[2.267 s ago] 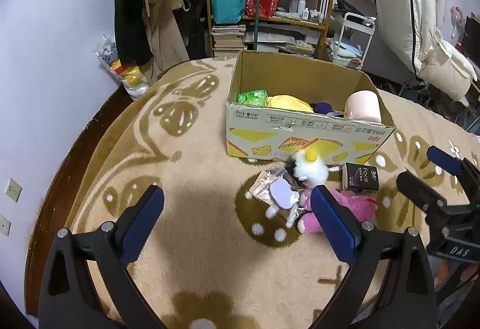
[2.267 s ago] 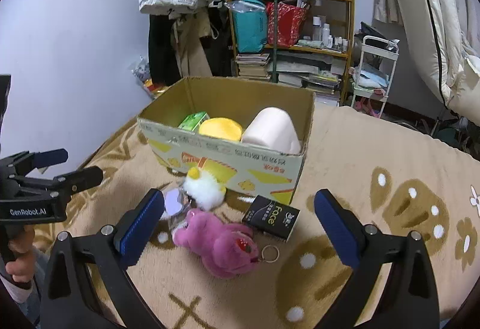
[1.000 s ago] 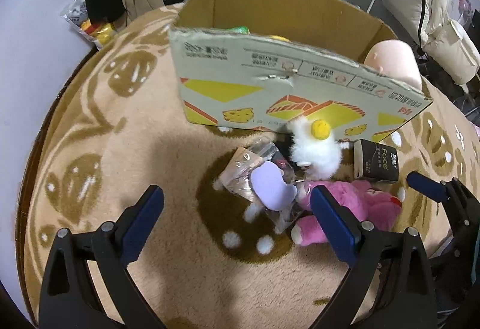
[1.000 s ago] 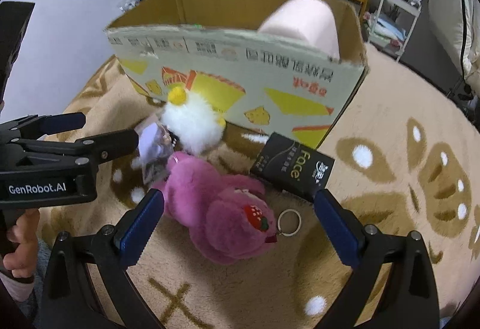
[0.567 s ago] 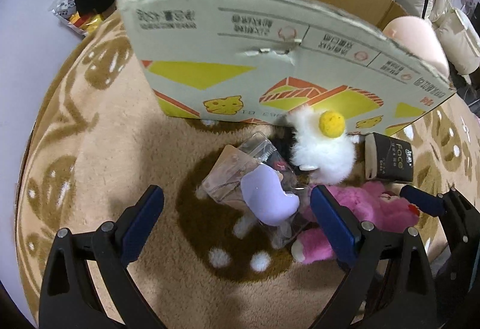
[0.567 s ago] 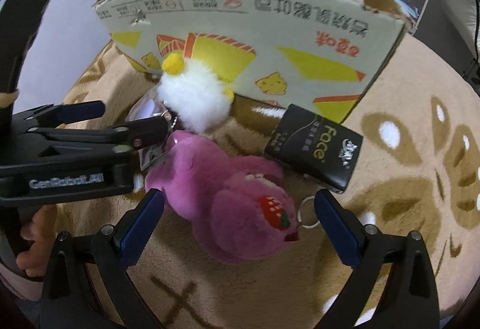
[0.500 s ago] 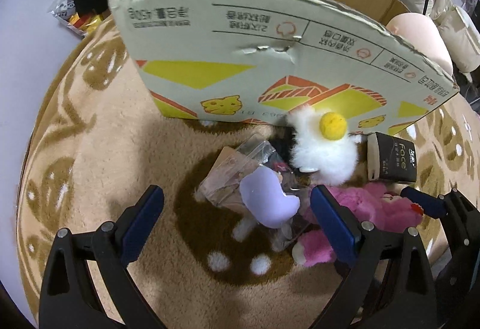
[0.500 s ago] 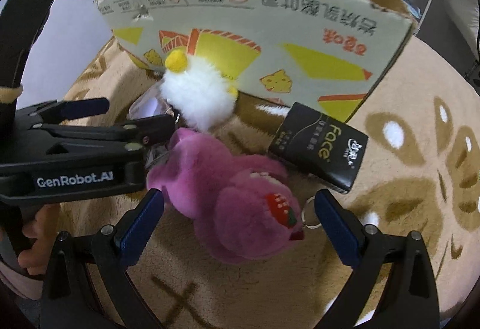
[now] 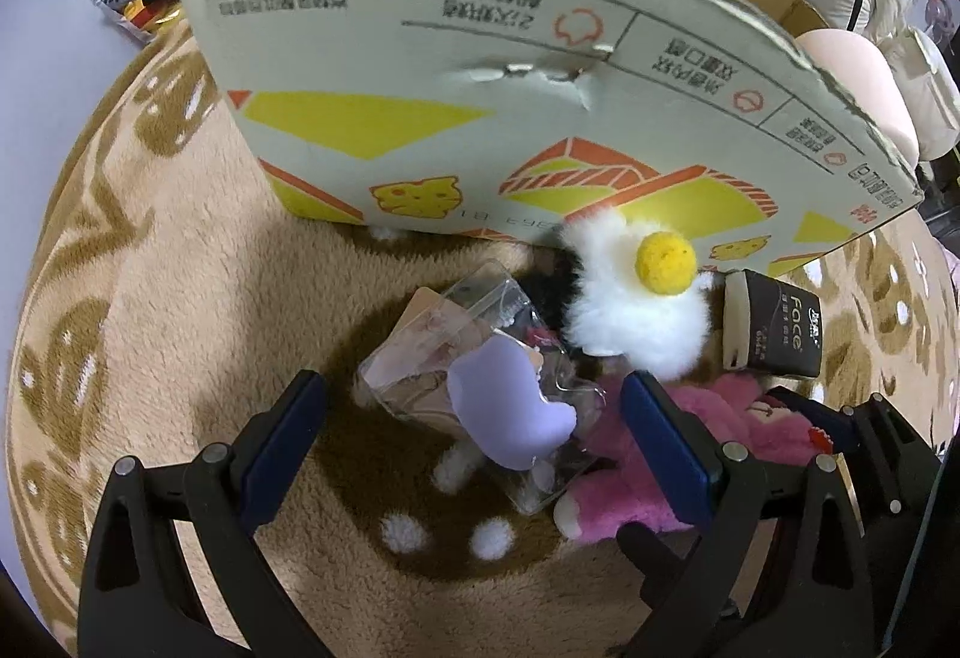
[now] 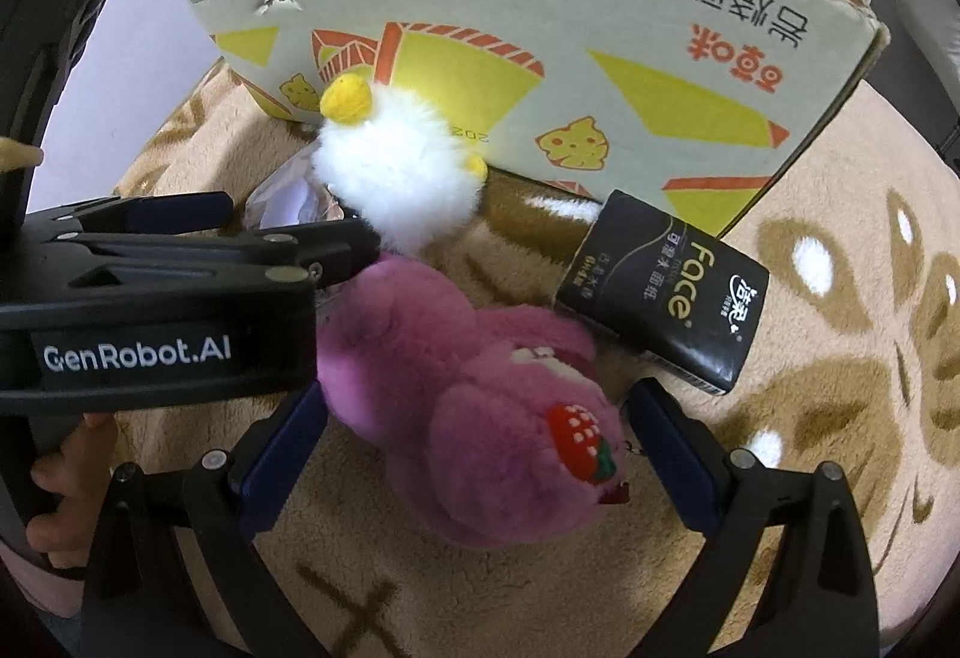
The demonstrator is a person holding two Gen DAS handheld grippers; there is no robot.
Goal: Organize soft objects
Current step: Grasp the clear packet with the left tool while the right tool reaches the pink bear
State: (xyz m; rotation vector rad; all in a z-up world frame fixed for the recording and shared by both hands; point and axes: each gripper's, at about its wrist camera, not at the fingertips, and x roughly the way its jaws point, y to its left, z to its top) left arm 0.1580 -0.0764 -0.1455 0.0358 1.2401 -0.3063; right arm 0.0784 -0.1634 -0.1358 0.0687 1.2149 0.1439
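Both claws are released, jaws spread wide, and each is low over the pile on the rug (image 9: 150,298) in front of the cardboard box (image 9: 480,75). The left claw (image 9: 474,424) straddles a clear plastic packet (image 9: 456,352) with a purple puff (image 9: 510,418) in it. The right claw (image 10: 474,436) straddles the pink plush toy (image 10: 468,388), which lies on its side touching the white fluffy chick (image 10: 396,178) and the black tissue pack (image 10: 660,298).

The risk, as I judge it, is crowding: the left claw's right finger sits just beside the plush (the two tools nearly overlap), so closing both together could knock fingers or pinch the packet's slippery film and drag the chick along
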